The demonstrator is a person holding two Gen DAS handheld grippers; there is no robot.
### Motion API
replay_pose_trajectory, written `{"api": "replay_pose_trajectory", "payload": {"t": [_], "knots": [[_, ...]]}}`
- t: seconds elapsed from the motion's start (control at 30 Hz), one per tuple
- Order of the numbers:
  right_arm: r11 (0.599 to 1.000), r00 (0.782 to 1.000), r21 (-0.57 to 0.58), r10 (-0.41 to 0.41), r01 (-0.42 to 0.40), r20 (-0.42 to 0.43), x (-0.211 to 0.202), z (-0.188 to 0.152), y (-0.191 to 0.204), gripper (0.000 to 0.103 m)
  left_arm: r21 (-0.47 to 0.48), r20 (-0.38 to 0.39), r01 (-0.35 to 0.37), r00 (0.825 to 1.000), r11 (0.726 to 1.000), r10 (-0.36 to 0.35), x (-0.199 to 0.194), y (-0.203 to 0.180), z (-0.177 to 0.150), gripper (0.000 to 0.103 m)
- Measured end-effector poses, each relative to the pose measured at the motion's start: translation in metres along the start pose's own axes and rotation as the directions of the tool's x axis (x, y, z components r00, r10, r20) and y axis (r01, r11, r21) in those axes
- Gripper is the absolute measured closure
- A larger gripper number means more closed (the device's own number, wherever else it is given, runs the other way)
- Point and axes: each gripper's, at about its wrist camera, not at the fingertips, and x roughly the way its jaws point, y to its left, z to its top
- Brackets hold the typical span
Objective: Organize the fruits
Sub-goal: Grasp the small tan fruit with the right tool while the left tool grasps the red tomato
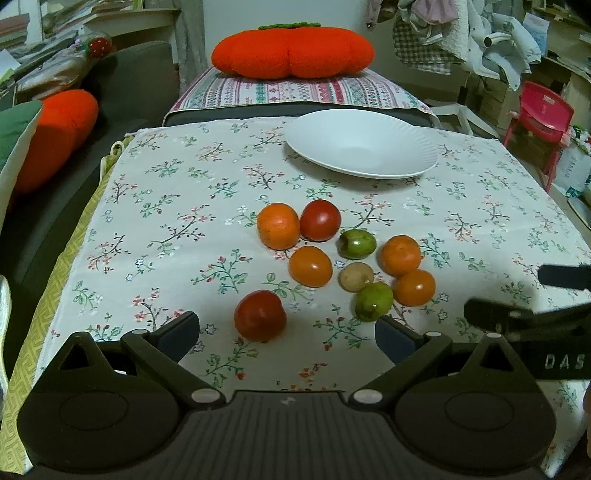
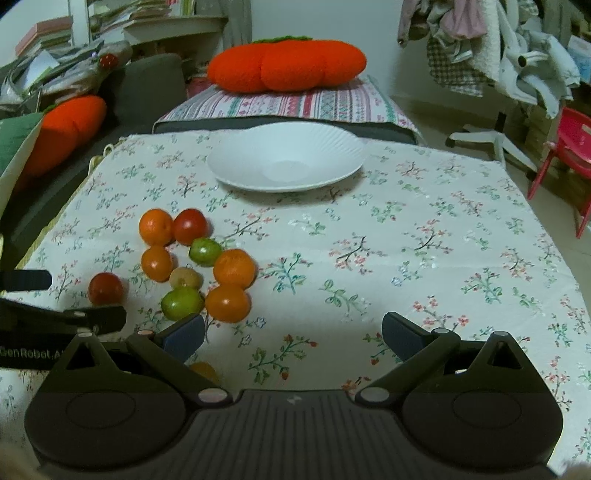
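Observation:
Several fruits lie in a cluster on the flowered tablecloth (image 1: 177,206): oranges (image 1: 278,226), a red tomato (image 1: 320,220), two green fruits (image 1: 357,243), and a small brown fruit (image 1: 356,276). A second red tomato (image 1: 260,315) sits apart from them, just ahead of my left gripper (image 1: 286,332), which is open around empty air. An empty white plate (image 1: 360,144) rests at the far side. My right gripper (image 2: 293,332) is open over bare cloth, right of the cluster (image 2: 232,268). A small orange fruit (image 2: 203,369) peeks out under its left finger.
A red pumpkin cushion (image 1: 291,50) lies on a striped pad beyond the table. A carrot-shaped cushion (image 1: 55,136) lies on the sofa at the left. A red plastic chair (image 1: 539,110) and hanging clothes (image 1: 443,33) stand at the right. The table's right half (image 2: 424,240) holds only cloth.

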Motion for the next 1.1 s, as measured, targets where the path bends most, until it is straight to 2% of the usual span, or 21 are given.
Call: {"api": "replay_pose_trajectory", "payload": {"t": [0.23,0.37,0.5,0.67,0.77,0.87,1.1], "knots": [[0.998,0.998,-0.045,0.037,-0.039,-0.051,0.005,-0.006,0.009,0.001,-0.022,-0.013,-0.007,1.000,1.000,0.006,0.003,0.009,0.001,0.012],[0.992,0.988,-0.069,0.098,-0.106,-0.116,0.011,-0.011,0.015,0.011,-0.063,-0.027,-0.022,0.999,0.998,0.020,0.007,0.022,0.005,0.012],[0.984,0.983,-0.123,0.106,-0.125,-0.151,0.016,-0.017,0.026,0.019,-0.120,-0.035,-0.031,0.999,0.992,0.027,0.010,0.037,0.008,0.012],[0.980,0.982,-0.151,0.102,-0.127,-0.161,0.018,-0.020,0.030,0.036,-0.187,-0.051,-0.001,0.999,0.982,-0.009,0.012,0.051,0.009,0.012],[0.977,0.985,-0.175,0.102,-0.125,-0.136,0.017,-0.019,0.032,0.063,-0.215,-0.057,0.023,0.998,0.976,-0.036,0.013,0.057,0.009,0.012],[0.973,0.985,-0.185,0.119,-0.140,-0.122,0.016,-0.019,0.032,0.080,-0.229,-0.055,0.030,0.998,0.973,-0.043,0.013,0.059,0.009,0.012],[0.967,0.986,-0.211,0.122,-0.144,-0.112,0.017,-0.019,0.038,0.077,-0.197,-0.053,0.063,0.996,0.978,-0.075,0.016,0.052,0.008,0.012]]}}
